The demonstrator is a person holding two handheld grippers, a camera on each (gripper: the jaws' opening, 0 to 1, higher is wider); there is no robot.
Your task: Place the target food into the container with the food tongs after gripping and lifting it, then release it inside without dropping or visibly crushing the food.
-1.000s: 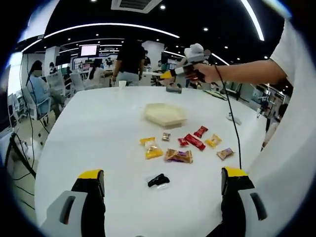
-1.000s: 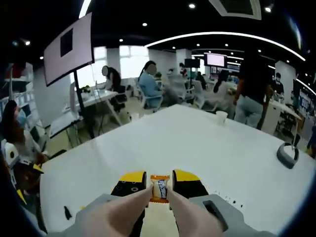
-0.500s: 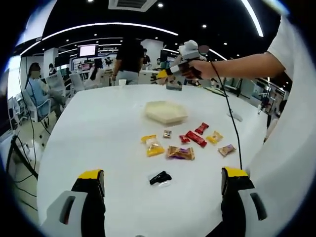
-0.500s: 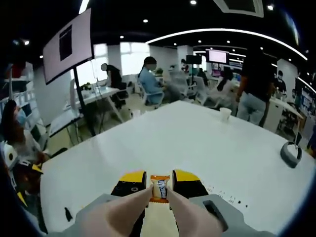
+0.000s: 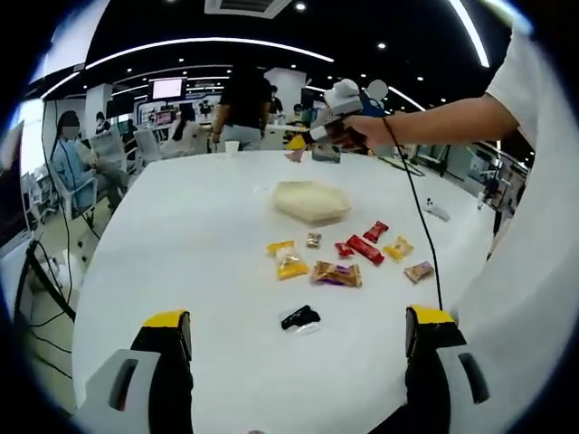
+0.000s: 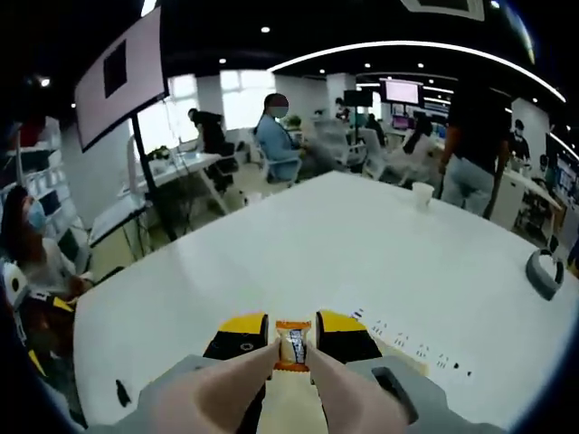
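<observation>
Right gripper (image 6: 292,346): held aloft over the white table (image 6: 380,262), jaws clamped on an orange-wrapped candy (image 6: 292,344). Left gripper (image 5: 298,344): jaws spread wide, poised above scattered snacks (image 5: 348,258). Container (image 5: 311,202): seated beyond them.

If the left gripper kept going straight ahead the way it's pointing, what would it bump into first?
Probably the small black packet lying on the white table, right ahead between the left gripper's open jaws. Depth is hard to judge; it might pass above.

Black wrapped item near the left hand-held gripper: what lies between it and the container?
In the left gripper view, the brown-orange packet lies between black item and container.
</observation>
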